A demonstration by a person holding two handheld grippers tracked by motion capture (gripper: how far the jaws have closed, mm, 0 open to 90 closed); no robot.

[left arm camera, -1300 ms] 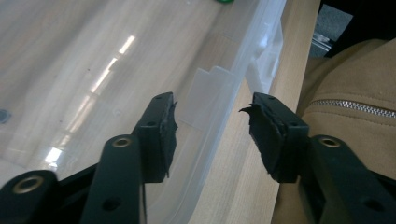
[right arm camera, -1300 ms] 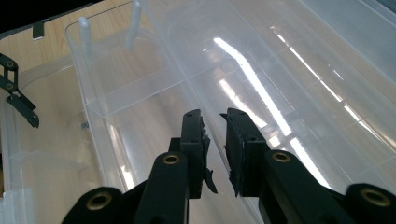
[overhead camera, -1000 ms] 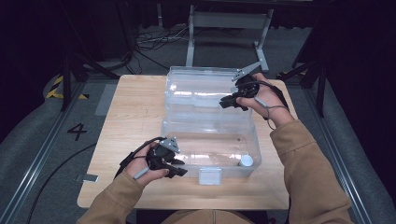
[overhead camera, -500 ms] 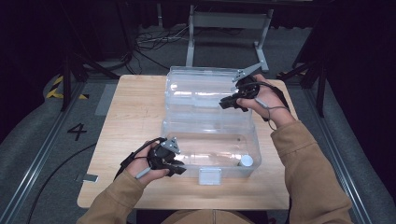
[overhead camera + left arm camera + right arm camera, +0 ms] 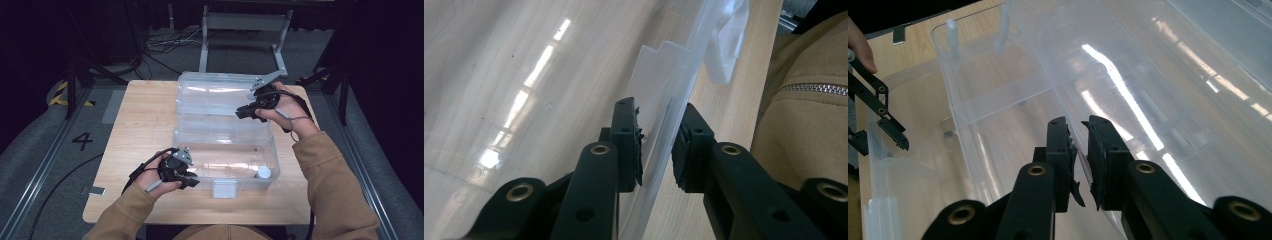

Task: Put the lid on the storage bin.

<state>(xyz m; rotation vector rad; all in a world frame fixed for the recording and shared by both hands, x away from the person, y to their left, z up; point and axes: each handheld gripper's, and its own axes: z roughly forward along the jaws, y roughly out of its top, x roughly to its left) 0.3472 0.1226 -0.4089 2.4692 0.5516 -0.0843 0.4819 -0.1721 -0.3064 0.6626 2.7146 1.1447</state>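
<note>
Tabletop: wooden, carrying clear box, unmoved.
Left gripper: jaws still pinching box's near wall.
Right gripper: jaws still pinching box's lid edge.

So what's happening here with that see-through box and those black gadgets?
A person at a wooden table holds a black two-jaw gripper in each hand. The left gripper has its jaws astride the near wall of a clear plastic storage box lying open. The right gripper has its jaws either side of a clear edge farther back, by the lid. A small white cap lies inside the box.
</note>
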